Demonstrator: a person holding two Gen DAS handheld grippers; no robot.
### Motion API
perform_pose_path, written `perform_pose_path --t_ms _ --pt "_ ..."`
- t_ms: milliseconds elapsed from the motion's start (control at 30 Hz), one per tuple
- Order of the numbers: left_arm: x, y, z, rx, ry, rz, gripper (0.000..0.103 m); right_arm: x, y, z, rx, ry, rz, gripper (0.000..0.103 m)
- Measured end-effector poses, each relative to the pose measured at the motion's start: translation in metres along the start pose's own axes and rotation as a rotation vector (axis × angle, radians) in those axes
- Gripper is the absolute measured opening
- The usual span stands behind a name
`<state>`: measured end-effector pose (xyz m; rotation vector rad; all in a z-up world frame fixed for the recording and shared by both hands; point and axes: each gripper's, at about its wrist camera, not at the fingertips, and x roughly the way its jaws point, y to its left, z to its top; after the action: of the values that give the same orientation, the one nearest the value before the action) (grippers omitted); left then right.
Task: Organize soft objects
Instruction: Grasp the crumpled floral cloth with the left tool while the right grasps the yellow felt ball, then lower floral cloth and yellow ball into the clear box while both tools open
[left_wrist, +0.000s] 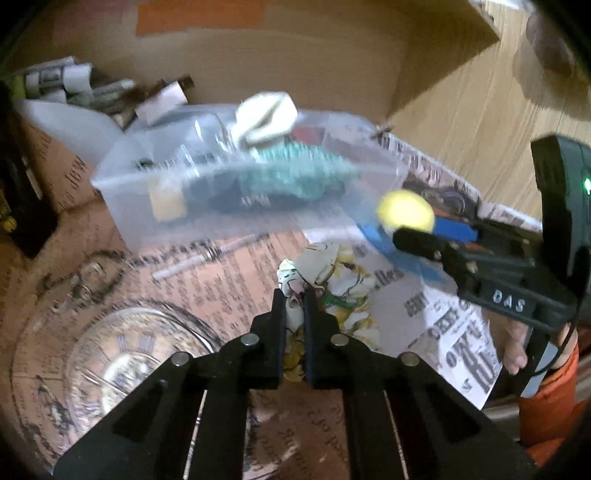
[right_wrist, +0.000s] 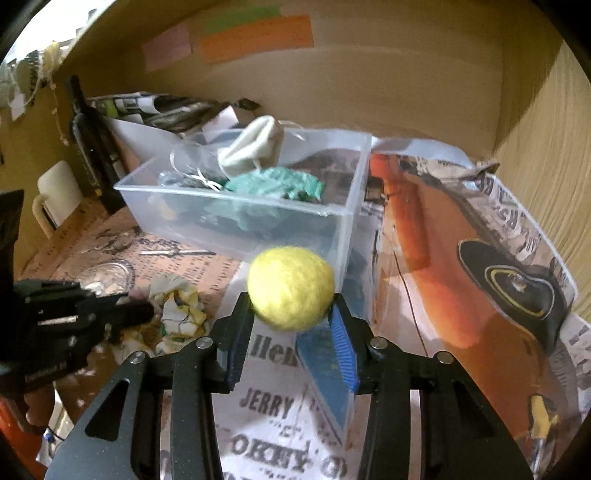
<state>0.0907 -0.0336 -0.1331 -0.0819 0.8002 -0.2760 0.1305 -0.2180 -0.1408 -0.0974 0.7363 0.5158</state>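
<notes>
The right tool (right_wrist: 291, 306) pinches a fuzzy yellow ball (right_wrist: 290, 288) at its fingertips, just in front of the clear bin (right_wrist: 343, 214) of soft things. The ball looks light and squishy, so a gentle squeeze across its middle should hold it (too near the edge and it may pop out). The left tool (left_wrist: 294, 295) is nearly closed on a crumpled flowery cloth (left_wrist: 332, 273), floppy and light, low over the surface (left_wrist: 207, 273).
</notes>
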Motion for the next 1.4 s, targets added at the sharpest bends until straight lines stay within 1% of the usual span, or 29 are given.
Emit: perform_pose_path --t_ms 167,400,533,667,833,933,1000,1167,1267,1400 --pt "-0.03 0.0 0.016 0.012 -0.127 0.048 0.007 -0.017 0.007 0.01 -0.025 -0.064 0.001 0.038" --pt "-0.059 0.006 0.048 0.009 -0.268 0.084 0.007 -0.033 0.011 0.027 -0.043 -0.15 0.003 0.038" --pt "-0.064 0.014 0.069 -0.013 -0.311 0.096 0.007 -0.037 0.009 0.035 -0.038 -0.188 0.0 0.038" --pt "-0.064 0.022 0.086 -0.027 -0.331 0.119 0.007 -0.041 0.009 0.047 -0.038 -0.24 -0.001 0.038" --pt "-0.049 0.027 0.101 -0.037 -0.324 0.138 0.007 -0.036 0.013 0.063 -0.058 -0.276 0.006 0.038" --pt "-0.032 0.024 0.105 -0.021 -0.297 0.163 0.007 -0.027 0.014 0.069 -0.061 -0.268 0.014 0.038" --pt "-0.018 0.02 0.106 0.005 -0.265 0.174 0.007 -0.016 0.014 0.072 -0.054 -0.242 0.026 0.038" --pt "0.014 0.012 0.105 0.05 -0.187 0.176 0.007 0.01 0.017 0.071 -0.062 -0.169 0.02 0.038" --pt "0.025 0.015 0.104 0.043 -0.151 0.167 0.008 0.022 0.018 0.069 -0.065 -0.135 0.01 0.038" --pt "0.03 0.014 0.103 0.05 -0.123 0.189 0.009 0.032 0.017 0.066 -0.065 -0.102 -0.004 0.039"
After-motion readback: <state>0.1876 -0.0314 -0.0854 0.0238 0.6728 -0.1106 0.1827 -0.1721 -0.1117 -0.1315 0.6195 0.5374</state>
